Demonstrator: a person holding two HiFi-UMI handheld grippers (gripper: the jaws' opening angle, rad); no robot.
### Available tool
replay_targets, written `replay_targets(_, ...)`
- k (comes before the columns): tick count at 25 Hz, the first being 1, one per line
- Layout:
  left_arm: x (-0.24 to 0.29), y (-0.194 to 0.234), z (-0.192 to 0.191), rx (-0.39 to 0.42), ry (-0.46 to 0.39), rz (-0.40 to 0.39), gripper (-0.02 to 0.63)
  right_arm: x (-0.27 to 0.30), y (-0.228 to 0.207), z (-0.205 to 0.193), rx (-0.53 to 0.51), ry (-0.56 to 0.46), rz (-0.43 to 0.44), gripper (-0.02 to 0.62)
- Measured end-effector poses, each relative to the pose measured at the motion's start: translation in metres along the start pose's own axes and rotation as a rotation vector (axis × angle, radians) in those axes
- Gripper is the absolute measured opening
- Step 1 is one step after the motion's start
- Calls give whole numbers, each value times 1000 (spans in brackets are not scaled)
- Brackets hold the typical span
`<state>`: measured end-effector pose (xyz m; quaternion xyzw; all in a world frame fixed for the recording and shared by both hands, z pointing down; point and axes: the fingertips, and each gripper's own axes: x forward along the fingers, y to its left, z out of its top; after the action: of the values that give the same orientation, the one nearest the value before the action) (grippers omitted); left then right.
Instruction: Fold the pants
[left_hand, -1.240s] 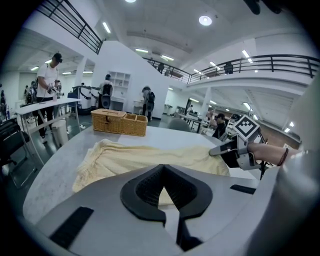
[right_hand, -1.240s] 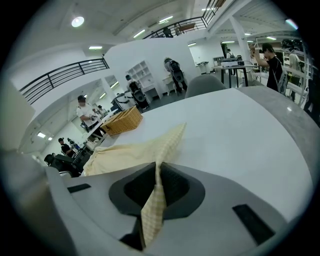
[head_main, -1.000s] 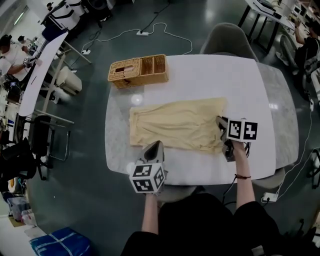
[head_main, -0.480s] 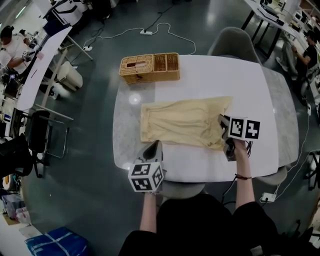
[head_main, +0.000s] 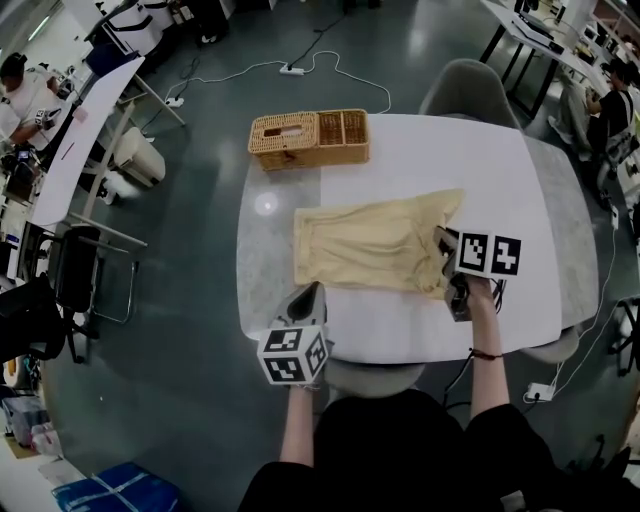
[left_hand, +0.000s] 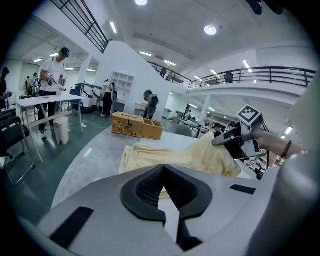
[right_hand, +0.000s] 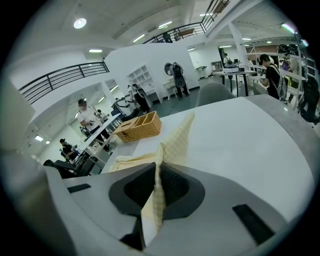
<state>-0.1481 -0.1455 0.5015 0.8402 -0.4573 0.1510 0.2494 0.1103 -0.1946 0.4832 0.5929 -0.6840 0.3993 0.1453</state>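
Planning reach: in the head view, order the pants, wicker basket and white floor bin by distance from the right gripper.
1. pants, clamped in the right gripper.
2. wicker basket, at the table's far left edge.
3. white bin, on the floor beyond the table's left.

Pants, mid-table: pale yellow cloth, matt, soft & creased; fine check weave shows close up in right gripper view. Table: smooth hard top, white w/ a grey stone-look part on its left side in head view, slight sheen, one lamp glare spot there. Basket, at table's far edge: woven wicker, tan, rough, matt. Left gripper & right gripper: grey plastic shells, smooth, matt; black ribbed pads, rubbery look. Floor round the table: dark, polished, glossy w/ reflections.
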Motion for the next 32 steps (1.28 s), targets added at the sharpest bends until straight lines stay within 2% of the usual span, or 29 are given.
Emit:
replay_targets(19, -21, 40, 3, -2, -19, -28, 8, 0, 77, 15, -44, -37, 34, 37)
replay_targets(32, -31, 68, 5, -16, -28, -22, 8, 24, 135, 18, -111, -24, 75, 37)
